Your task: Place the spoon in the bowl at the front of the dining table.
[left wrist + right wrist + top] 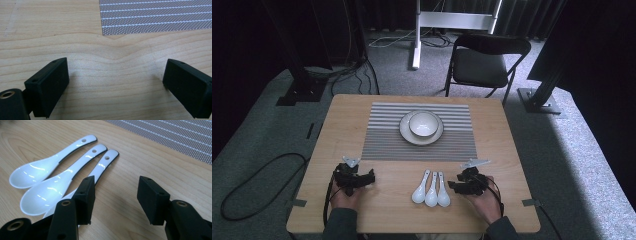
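Three white spoons (431,189) lie just beside the right gripper (455,186), at its nine o'clock. Both it and the left gripper (371,176) rest on the table (507,165), jaws wide apart, holding nothing.

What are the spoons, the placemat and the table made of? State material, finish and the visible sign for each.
Spoons: probably glazed ceramic or porcelain; glossy white with sharp highlights, though hard plastic cannot be excluded.
Placemat: looks like woven vinyl or similar synthetic; fine grey mesh texture with pale stripes, matte.
Table: wood or wood-look laminate; light grain lines, smooth low-sheen surface. The pictures cannot say which.
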Demonstrator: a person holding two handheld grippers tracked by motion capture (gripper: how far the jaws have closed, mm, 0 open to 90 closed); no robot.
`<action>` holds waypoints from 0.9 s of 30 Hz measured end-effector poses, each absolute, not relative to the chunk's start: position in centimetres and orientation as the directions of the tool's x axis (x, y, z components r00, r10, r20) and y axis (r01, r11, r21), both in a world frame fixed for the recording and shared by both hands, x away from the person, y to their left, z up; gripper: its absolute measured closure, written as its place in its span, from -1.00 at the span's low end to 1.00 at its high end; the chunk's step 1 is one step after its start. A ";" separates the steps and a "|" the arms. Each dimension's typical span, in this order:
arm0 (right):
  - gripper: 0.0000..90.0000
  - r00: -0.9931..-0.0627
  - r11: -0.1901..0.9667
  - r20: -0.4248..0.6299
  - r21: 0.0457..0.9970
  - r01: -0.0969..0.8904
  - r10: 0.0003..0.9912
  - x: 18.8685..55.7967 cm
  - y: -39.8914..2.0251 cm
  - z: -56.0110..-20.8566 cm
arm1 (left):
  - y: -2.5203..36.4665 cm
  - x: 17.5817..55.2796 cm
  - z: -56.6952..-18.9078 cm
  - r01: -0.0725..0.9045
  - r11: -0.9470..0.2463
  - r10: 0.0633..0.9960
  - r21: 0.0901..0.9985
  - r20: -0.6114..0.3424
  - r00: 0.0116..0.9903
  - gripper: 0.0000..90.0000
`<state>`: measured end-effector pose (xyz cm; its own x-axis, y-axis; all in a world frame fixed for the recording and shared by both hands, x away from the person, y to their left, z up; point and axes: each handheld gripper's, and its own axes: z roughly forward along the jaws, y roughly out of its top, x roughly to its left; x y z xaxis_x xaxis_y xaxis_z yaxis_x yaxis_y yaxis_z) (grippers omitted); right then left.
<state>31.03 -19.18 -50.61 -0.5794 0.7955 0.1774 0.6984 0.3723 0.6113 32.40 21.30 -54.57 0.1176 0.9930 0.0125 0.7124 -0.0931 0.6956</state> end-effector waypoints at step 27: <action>0.03 -0.570 0.355 0.155 0.645 0.677 0.807 30.8 -18.3 -50.6 | 21.2 32.4 -54.5 0.716 -0.083 0.995 0.693 0.013 0.103 -0.84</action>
<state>30.77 -18.26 -50.59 -0.5700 0.8069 0.1550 0.6773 0.3546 0.6446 32.41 21.17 -54.55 0.1031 0.9946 0.0132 0.7159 -0.0835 0.6932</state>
